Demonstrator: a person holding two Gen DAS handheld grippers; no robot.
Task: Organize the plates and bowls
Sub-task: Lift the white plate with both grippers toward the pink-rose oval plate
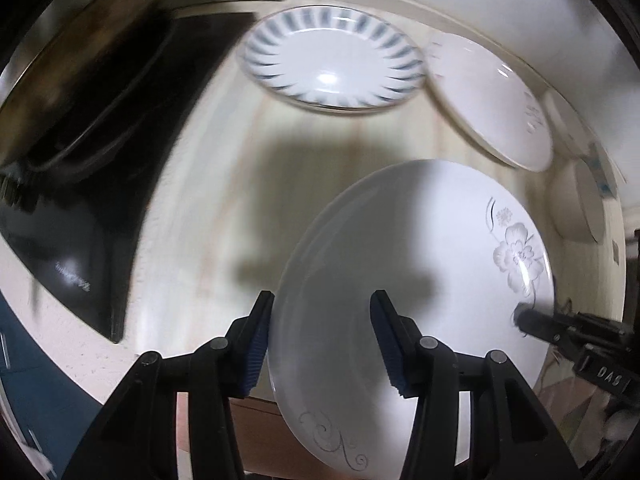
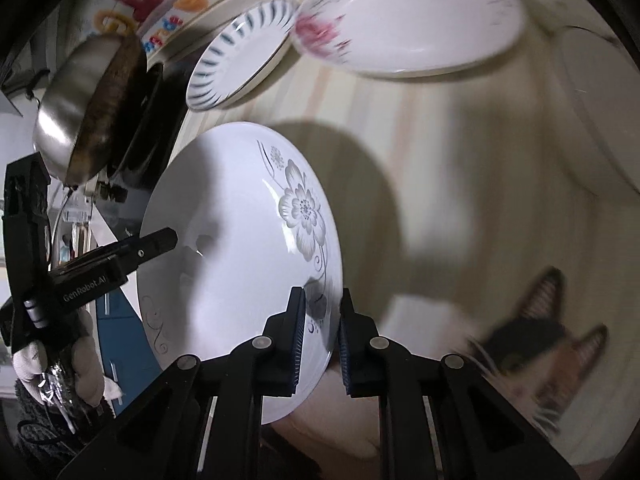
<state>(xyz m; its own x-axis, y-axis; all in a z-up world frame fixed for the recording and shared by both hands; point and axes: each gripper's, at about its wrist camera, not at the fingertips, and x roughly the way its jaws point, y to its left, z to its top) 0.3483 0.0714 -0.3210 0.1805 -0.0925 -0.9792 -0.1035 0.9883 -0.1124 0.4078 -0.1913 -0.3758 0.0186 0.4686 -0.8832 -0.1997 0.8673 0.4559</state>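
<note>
A white plate with a grey flower print (image 1: 400, 272) (image 2: 240, 248) is held tilted above the pale counter. My right gripper (image 2: 322, 336) is shut on its rim near the flower; its finger also shows in the left wrist view (image 1: 532, 320). My left gripper (image 1: 320, 344) is open, its jaws astride the plate's opposite rim, not clamped; it also shows in the right wrist view (image 2: 160, 242). A blue-striped plate (image 1: 334, 66) (image 2: 240, 56) and a white plate with pink flowers (image 1: 492, 100) (image 2: 408, 24) lie on the counter further back.
A black stove (image 1: 100, 160) with a steel pan (image 2: 80, 112) sits at the left. A white bowl (image 1: 576, 204) stands at the right edge of the counter. A cat (image 2: 540, 352) sits low at the right, near the counter's front.
</note>
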